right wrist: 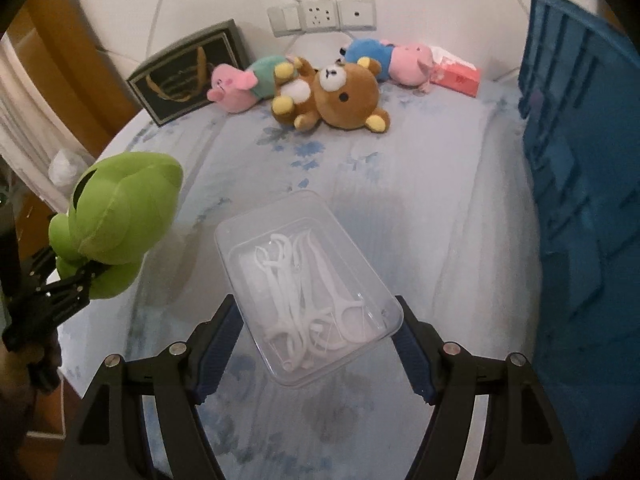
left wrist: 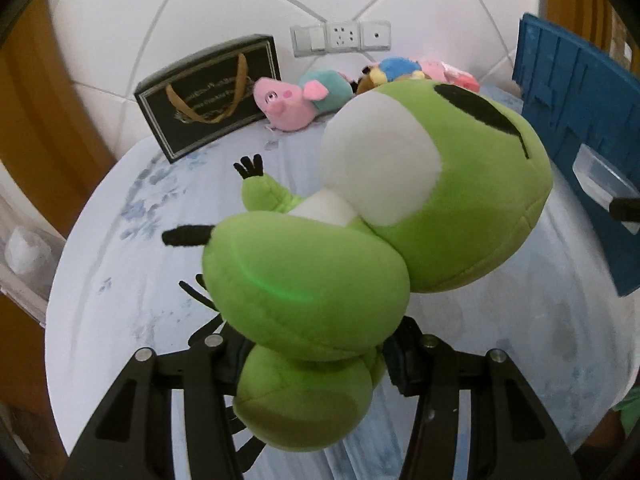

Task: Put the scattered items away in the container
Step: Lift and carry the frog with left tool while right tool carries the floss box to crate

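My left gripper [left wrist: 316, 364] is shut on a green plush frog [left wrist: 360, 220] and holds it above the bed; it also shows at the left of the right wrist view [right wrist: 120, 216]. My right gripper [right wrist: 316, 344] is shut on a clear plastic box of white floss picks [right wrist: 308, 300], held above the sheet. The blue crate [right wrist: 580, 208] stands at the right, and in the left wrist view [left wrist: 580, 128]. A brown bear plush [right wrist: 336, 96], a pink pig in teal [right wrist: 244, 84] and a pink pig in blue [right wrist: 392, 60] lie at the far end.
A black gift bag [right wrist: 188, 76] leans on the white padded headboard [right wrist: 240, 0] at the far left. A red tissue pack [right wrist: 456, 72] lies at the far right. The bed has a pale blue floral sheet [right wrist: 420, 220].
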`<action>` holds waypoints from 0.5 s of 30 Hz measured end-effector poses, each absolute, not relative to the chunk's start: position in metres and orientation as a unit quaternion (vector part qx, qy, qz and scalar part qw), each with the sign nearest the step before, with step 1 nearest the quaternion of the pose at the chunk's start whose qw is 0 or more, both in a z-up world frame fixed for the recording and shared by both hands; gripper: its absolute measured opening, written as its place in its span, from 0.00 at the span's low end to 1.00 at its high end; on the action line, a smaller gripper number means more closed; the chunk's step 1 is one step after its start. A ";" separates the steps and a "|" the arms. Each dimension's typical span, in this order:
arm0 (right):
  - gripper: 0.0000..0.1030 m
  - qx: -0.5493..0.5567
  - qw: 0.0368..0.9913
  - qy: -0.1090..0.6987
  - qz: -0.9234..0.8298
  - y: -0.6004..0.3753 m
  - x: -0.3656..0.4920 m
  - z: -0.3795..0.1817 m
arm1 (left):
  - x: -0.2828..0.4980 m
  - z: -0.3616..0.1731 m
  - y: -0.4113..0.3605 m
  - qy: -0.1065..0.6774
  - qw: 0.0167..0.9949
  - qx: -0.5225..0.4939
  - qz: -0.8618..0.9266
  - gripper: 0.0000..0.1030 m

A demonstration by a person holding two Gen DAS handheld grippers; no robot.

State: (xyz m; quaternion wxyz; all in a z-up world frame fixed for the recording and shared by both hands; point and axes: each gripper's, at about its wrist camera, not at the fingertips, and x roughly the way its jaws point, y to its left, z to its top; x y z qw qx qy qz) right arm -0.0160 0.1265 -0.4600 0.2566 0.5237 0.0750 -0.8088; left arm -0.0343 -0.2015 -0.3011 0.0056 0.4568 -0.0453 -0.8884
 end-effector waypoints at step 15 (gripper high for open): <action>0.71 0.460 0.308 0.075 -0.829 0.147 0.041 -0.355 | 0.028 -0.197 -0.169 -0.043 0.024 0.401 -0.915 0.49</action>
